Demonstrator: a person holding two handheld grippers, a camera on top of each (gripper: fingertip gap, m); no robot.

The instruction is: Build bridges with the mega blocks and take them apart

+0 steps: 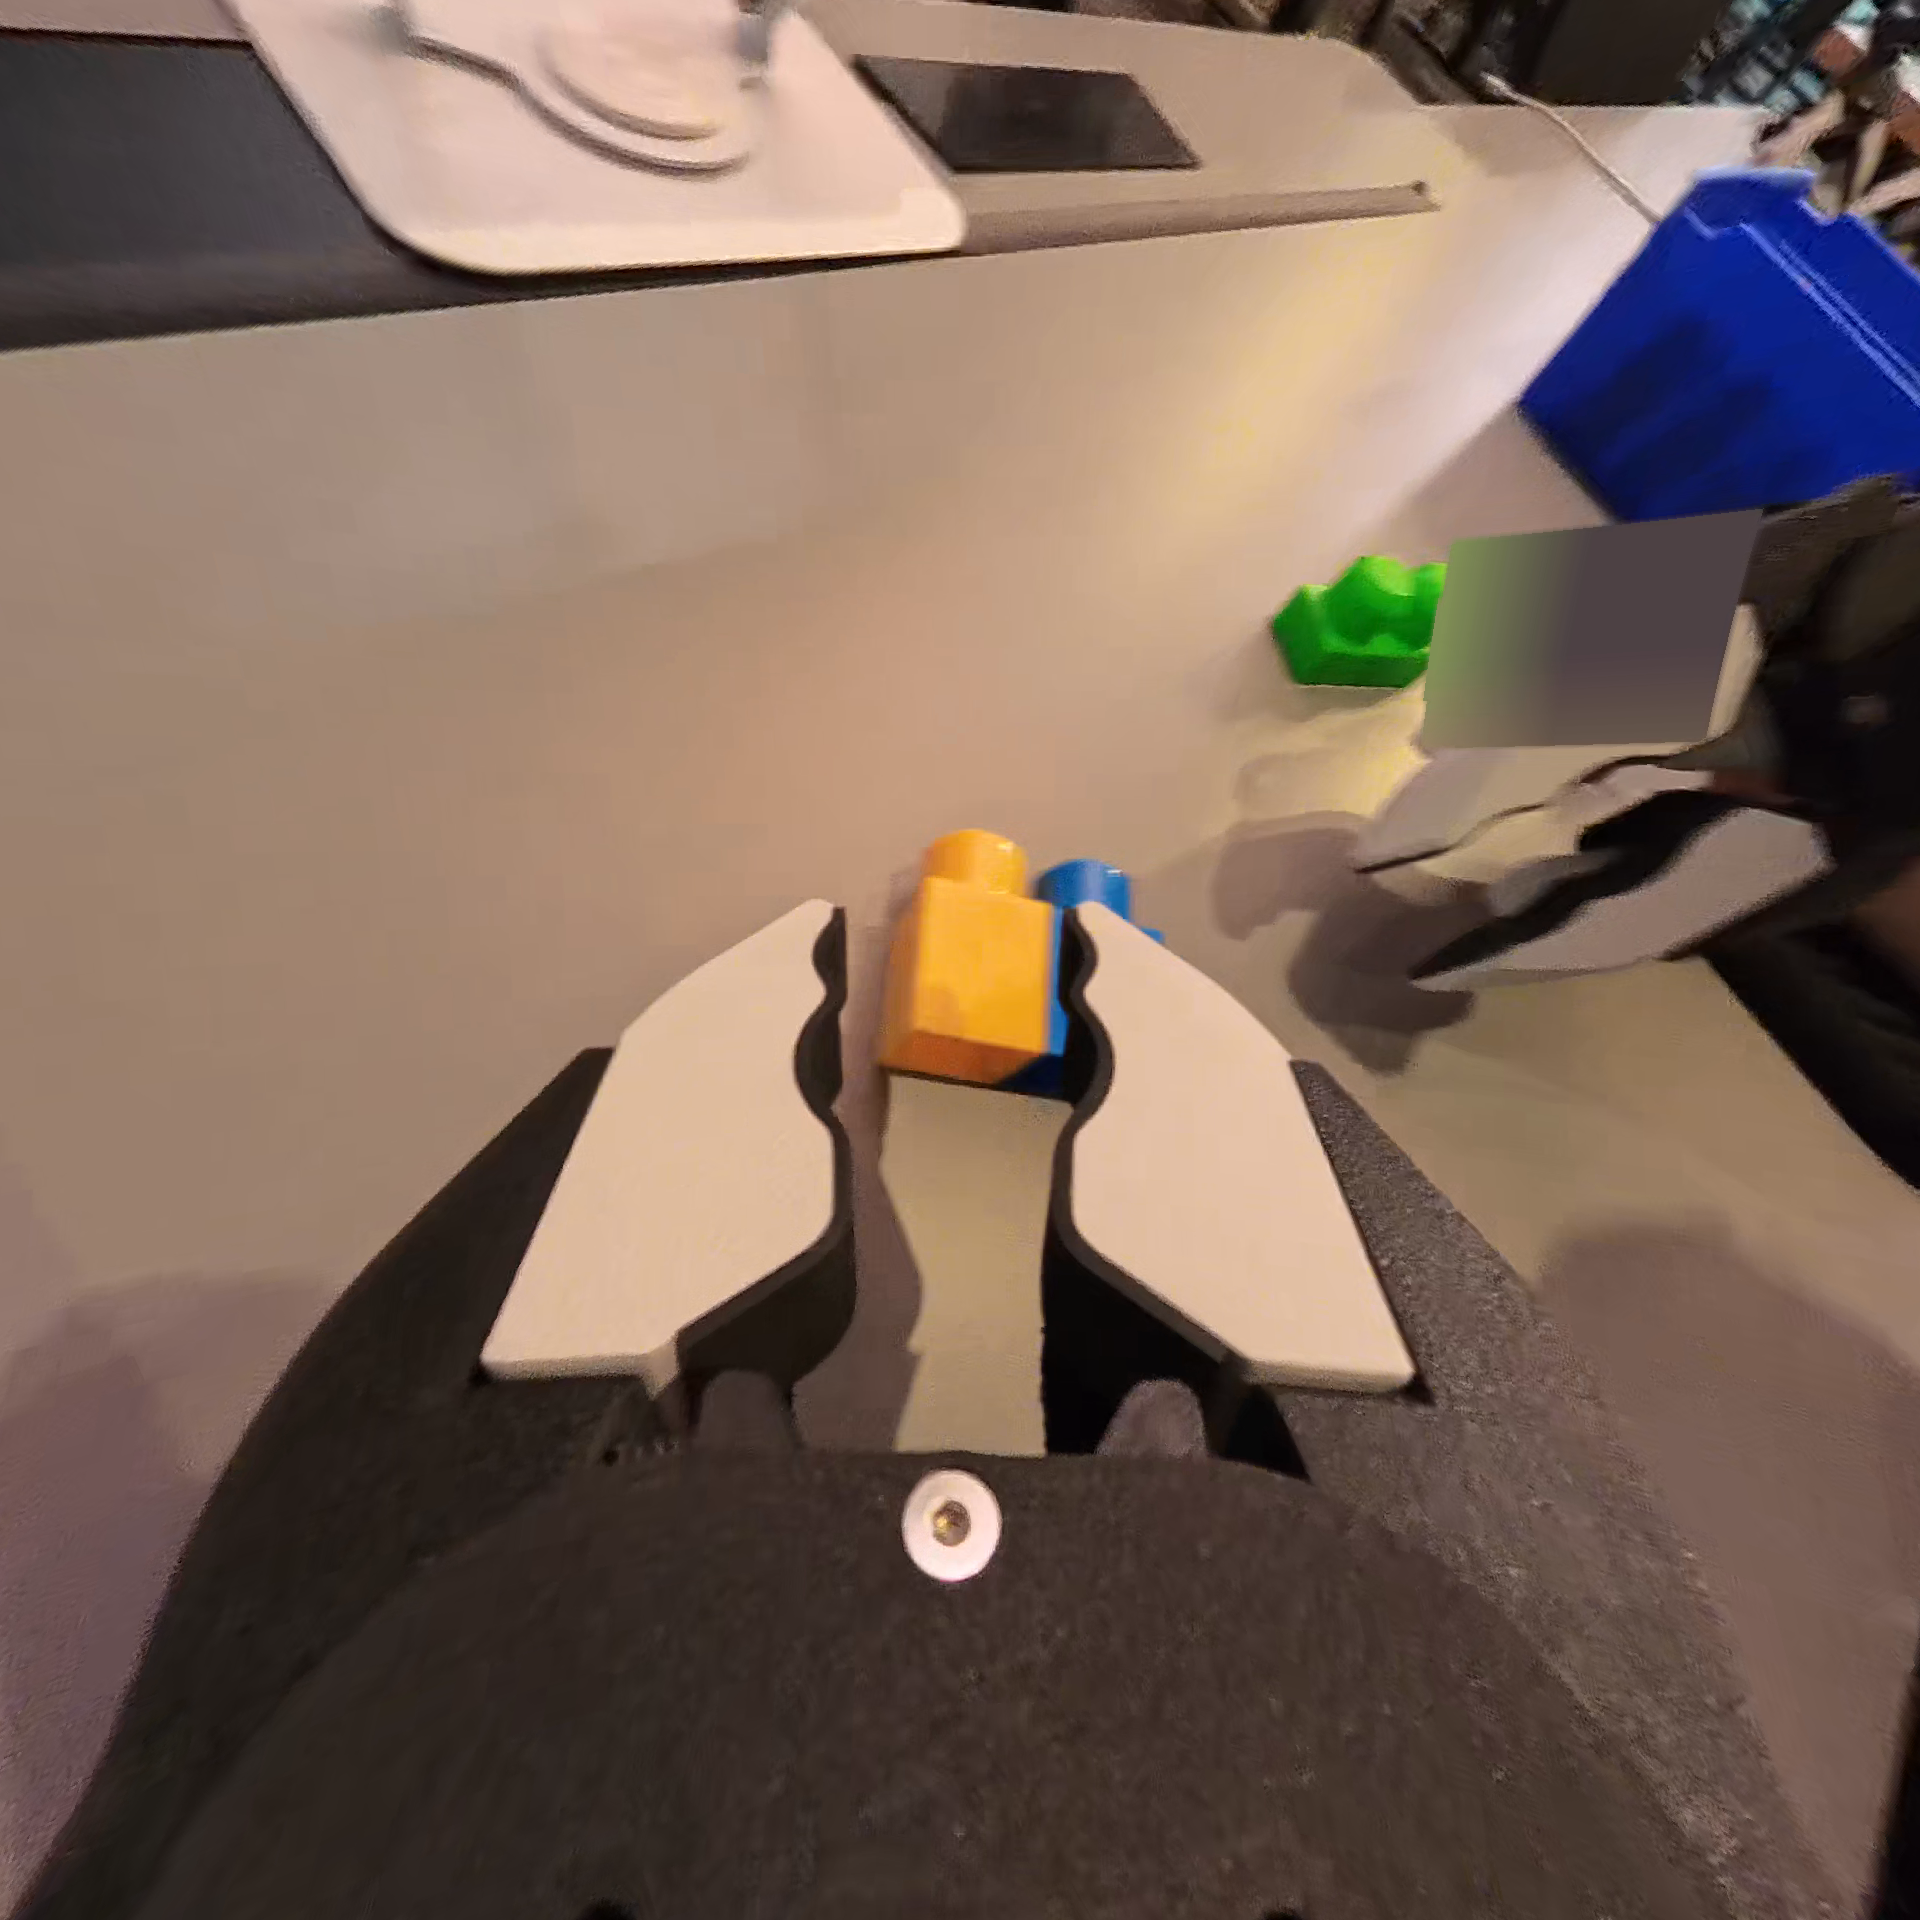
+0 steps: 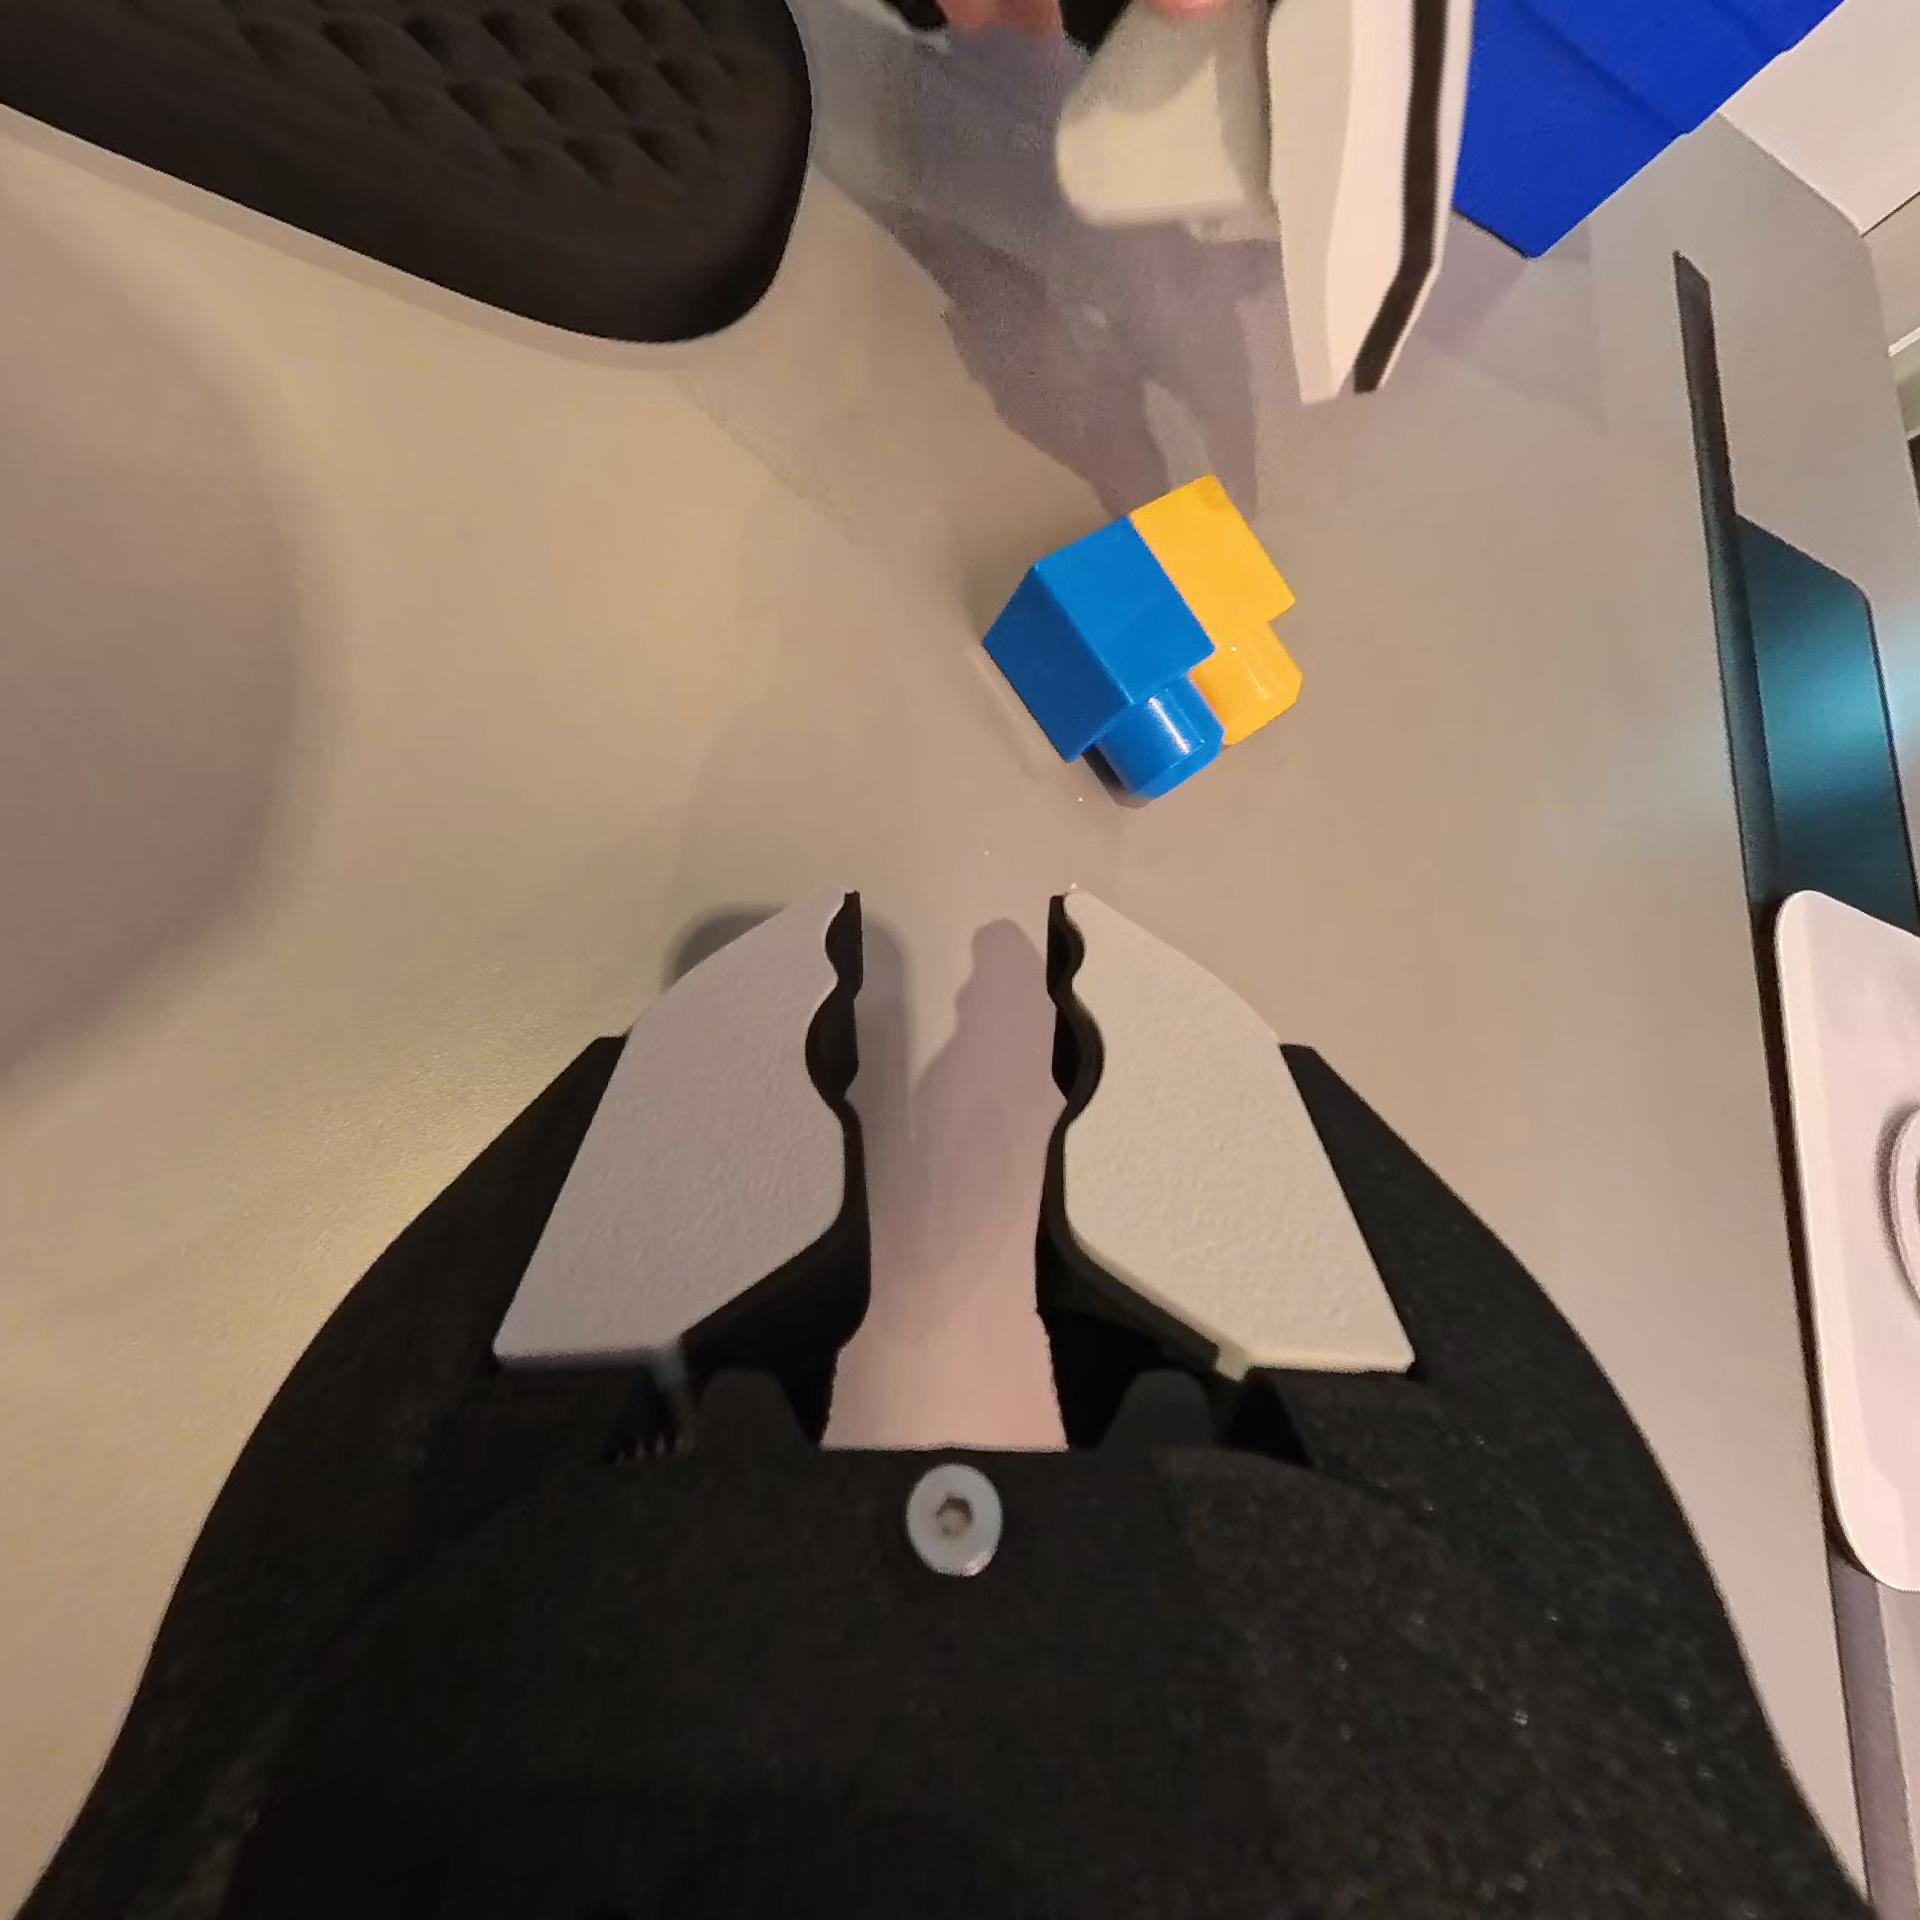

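Note:
A yellow block (image 1: 971,971) and a blue block (image 1: 1086,894) lie side by side on their sides on the grey table, touching. In the right wrist view the blue block (image 2: 1107,644) is nearer and the yellow block (image 2: 1216,582) is behind it. My left gripper (image 1: 956,920) is open, its fingertips just short of the pair and on either side of it. My right gripper (image 2: 956,899) is open and empty, a short way from the blocks. A green block (image 1: 1356,623) lies to the right on the table, partly behind a blurred patch.
A blue bin (image 1: 1745,343) stands at the far right. A white tray (image 1: 623,135) and a black slab (image 1: 1023,109) lie at the back. A black chair seat (image 2: 416,145) is beyond the table edge. The right gripper shows in the left view (image 1: 1538,894).

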